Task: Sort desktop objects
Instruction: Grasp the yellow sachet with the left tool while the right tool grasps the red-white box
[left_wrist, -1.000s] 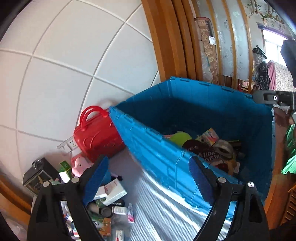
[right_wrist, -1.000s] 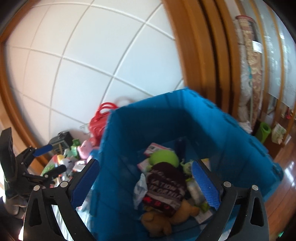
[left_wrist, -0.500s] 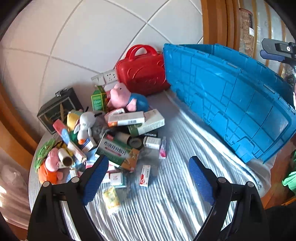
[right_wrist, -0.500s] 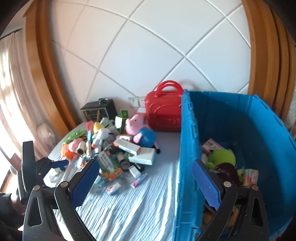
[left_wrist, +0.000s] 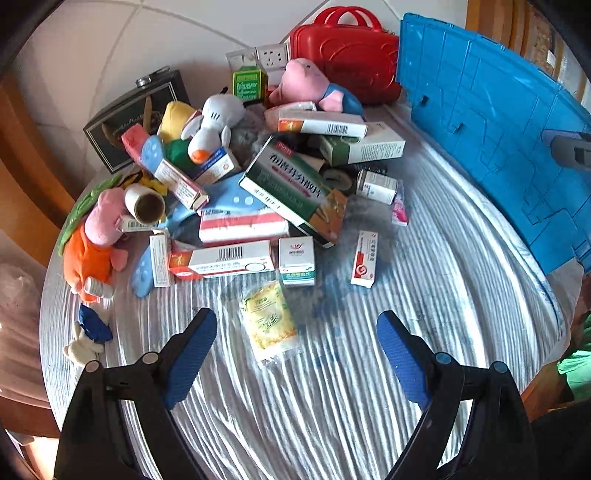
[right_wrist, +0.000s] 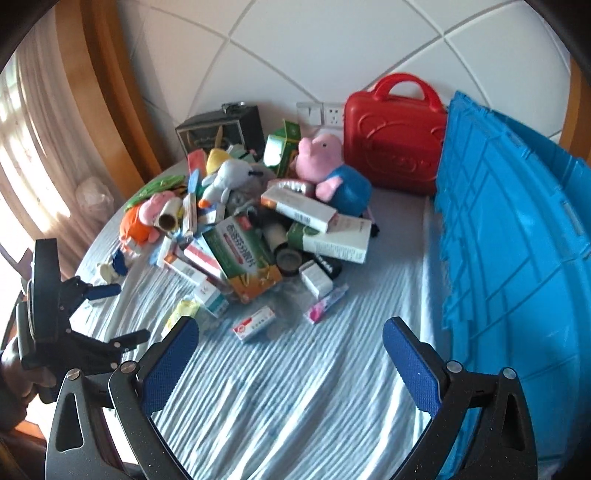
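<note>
Lying in a heap toward the table's far left portion, the desktop objects comprise medicine boxes, plush toys and small packets. The large green medicine box sits at the heap's centre, tilted on other boxes. A pink pig plush lies at the far edge, just in front of the red case, which stands upright against the wall. A white plush lies left of the pig, and an orange-bodied plush lies at the left edge. A yellow sachet lies flat, apart from the heap on its near side, with a small red-and-white box beyond it to the right.

The left gripper hovers above the table's near portion, pointed at the heap. Its jaws are released and wide apart, nothing between them; the yellow sachet lies between the fingers in view, below them. The right gripper hovers likewise over bare cloth nearer the right edge, jaws released and empty. In the right wrist view the left gripper appears at the table's left edge, held in a hand.

The blue crate stands along the table's right edge; only its outer wall shows, so its contents cannot be seen. A dark framed box stands at the far left corner behind the heap.
</note>
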